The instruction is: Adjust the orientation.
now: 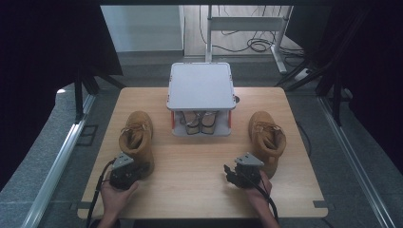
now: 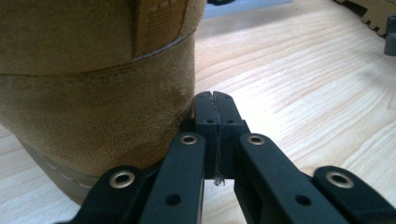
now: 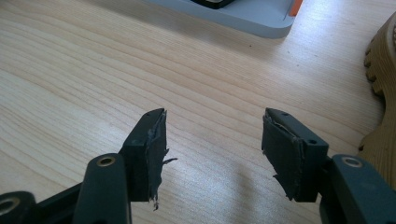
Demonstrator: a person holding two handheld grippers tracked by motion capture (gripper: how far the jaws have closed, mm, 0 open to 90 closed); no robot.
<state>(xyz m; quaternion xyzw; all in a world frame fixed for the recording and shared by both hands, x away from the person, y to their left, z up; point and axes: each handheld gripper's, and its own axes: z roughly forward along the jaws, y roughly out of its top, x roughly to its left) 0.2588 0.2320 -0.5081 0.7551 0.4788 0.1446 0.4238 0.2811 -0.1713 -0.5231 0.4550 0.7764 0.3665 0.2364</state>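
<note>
- Left claw, jaws pressed together and empty, sits beside the left boot near the surface's left edge.
- Right claw gapes wide beside the right boot.
- Spread the left jaws before gripping the boot's collar.

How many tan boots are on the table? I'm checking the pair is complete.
2. The left boot stands on the table left of the grey rack, by the left gripper; the right boot stands right of it.
</note>
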